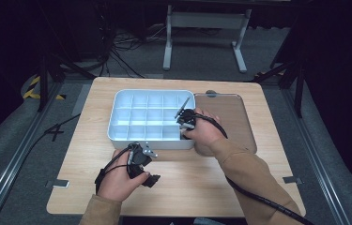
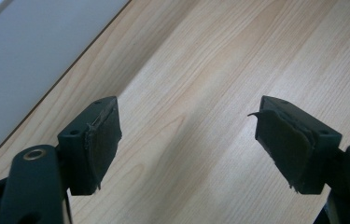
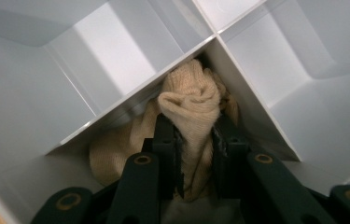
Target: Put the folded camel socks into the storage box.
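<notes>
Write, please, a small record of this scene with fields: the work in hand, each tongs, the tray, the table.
work: pushing a beige sock into a compartment of the white tray
right tongs: inside the tray's near right compartment, jaws pressed on the sock
left tongs: open, nothing between the jaws, over bare wood beside the tray's near wall
tray: grid of compartments; the others look empty
table: light wood; a brown lid-like sheet lies right of the tray

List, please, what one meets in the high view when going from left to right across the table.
Left gripper with open jaws over the bare wooden table → white compartment tray → right gripper dipped into the tray's near right corner → brown tinted lid lying flat beside the tray.
</notes>
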Demonstrator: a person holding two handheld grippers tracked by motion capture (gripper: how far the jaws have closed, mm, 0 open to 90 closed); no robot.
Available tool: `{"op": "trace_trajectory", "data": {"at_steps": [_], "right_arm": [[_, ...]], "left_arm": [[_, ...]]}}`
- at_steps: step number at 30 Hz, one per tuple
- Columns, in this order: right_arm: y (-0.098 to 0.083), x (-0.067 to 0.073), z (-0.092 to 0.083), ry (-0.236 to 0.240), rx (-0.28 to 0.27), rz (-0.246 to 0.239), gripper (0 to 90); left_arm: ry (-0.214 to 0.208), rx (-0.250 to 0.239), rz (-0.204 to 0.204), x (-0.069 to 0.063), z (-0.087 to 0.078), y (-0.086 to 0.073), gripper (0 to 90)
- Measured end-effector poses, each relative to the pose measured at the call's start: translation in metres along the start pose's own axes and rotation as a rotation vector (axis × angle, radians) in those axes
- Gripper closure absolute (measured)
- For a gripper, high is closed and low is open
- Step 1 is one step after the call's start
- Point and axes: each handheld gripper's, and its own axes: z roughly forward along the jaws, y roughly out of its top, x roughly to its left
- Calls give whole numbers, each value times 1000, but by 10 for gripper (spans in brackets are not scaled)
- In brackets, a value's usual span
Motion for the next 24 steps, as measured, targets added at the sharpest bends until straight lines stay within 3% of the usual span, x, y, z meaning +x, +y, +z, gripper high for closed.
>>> {"op": "trace_trajectory", "data": {"at_steps": [3,5,15,24], "right_arm": [[-1,1,-2,-6,-19,-8,674],[-3,3,-5,-1,-62,7,548],[-16,-3,-36,4,-213,28,510],[-41,-9,-66,48,-427,21,503]], "left_arm": [[-3,0,-2,2,2,1,228],[-6,0,-1,3,3,1,227],[-14,-20,0,6,2,1,221],[9,-34,-15,8,-3,-3,223]]}}
